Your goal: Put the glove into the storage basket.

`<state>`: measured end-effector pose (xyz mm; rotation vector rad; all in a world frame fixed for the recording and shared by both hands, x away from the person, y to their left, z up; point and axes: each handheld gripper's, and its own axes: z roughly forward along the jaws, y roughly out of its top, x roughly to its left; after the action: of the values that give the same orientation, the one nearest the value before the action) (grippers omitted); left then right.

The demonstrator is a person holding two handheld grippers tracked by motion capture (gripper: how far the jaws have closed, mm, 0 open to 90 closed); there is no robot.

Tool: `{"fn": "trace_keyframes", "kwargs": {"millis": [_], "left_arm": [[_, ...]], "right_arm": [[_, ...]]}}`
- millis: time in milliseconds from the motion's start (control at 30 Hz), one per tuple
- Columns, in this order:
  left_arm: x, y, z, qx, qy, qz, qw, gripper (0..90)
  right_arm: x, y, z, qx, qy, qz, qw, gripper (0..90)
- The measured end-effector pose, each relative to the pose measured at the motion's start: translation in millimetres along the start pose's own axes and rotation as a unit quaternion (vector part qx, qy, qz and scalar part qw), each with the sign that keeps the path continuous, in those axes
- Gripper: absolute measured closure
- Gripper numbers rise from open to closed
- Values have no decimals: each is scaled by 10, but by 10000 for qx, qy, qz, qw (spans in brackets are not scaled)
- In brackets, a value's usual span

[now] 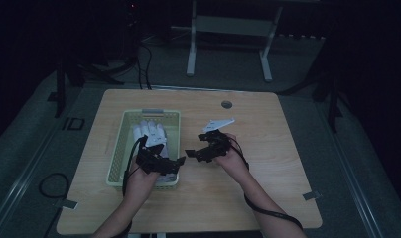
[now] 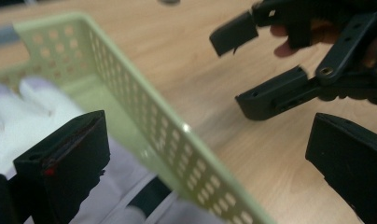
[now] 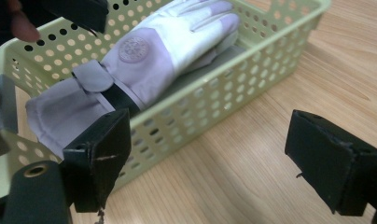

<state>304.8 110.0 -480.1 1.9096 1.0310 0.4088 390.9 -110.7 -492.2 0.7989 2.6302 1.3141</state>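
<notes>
A pale green perforated basket [image 1: 151, 113] stands on the left half of the wooden table [image 1: 268, 163]. A white glove with a dark wrist strap [image 3: 168, 42] lies inside it, fingers pointing away from me. My left gripper [image 1: 168, 157] hovers over the basket's near right corner, pointing right. It is open and astride the basket wall [image 2: 144, 116], with the glove [image 2: 18, 107] behind its left jaw. My right gripper [image 1: 194, 146] faces it from just right of the basket [image 3: 214, 102]. This gripper [image 3: 217, 163] is open over bare wood with nothing between its pads.
A round cable hole [image 1: 227, 104] sits near the table's far edge. Bare wood stretches right of my right hand [image 1: 231, 158]. Beyond the table stand a white desk frame [image 1: 228, 25] and dark stands. Cables [image 1: 49, 186] lie on the floor at left.
</notes>
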Motion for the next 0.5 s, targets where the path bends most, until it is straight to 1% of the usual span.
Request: {"fn": "trace_keyframes", "kwargs": {"millis": [33, 100, 200, 233, 267, 300, 367, 400, 467, 500], "left_arm": [[-30, 2, 11, -26, -24, 24, 10000, 1], [-116, 16, 59, -15, -147, 67, 9999, 1], [-223, 33, 114, 1, -356, 123, 9993, 1], [-247, 38, 130, 6, -441, 148, 9989, 1], [-293, 43, 154, -12, -612, 177, 9980, 1], [-320, 44, 168, -21, -637, 187, 9978, 1], [-380, 51, 197, -1, -738, 279, 9969, 1], [-423, 53, 215, -26, -826, 304, 9961, 1], [-490, 54, 249, -3, -907, 354, 9952, 0], [-524, 53, 264, -10, -985, 366, 9945, 1]], "right_arm": [[-15, -23, -17, -31, 7, 15, 10000, 146], [-39, -67, -50, -61, 30, 60, 10000, 146], [-65, -132, -96, -42, -5, 51, 10000, 146], [-74, -147, -108, -40, -14, 44, 10000, 146], [-82, -163, -123, -31, -17, 52, 10000, 146], [-97, -196, -156, -6, -51, 47, 10000, 145], [-116, -238, -201, 4, -73, 61, 10000, 145], [-125, -255, -220, -5, -78, 54, 10000, 145], [-144, -303, -277, -55, -86, 46, 9999, 145], [-153, -324, -302, -63, -106, 43, 9999, 145]]}}
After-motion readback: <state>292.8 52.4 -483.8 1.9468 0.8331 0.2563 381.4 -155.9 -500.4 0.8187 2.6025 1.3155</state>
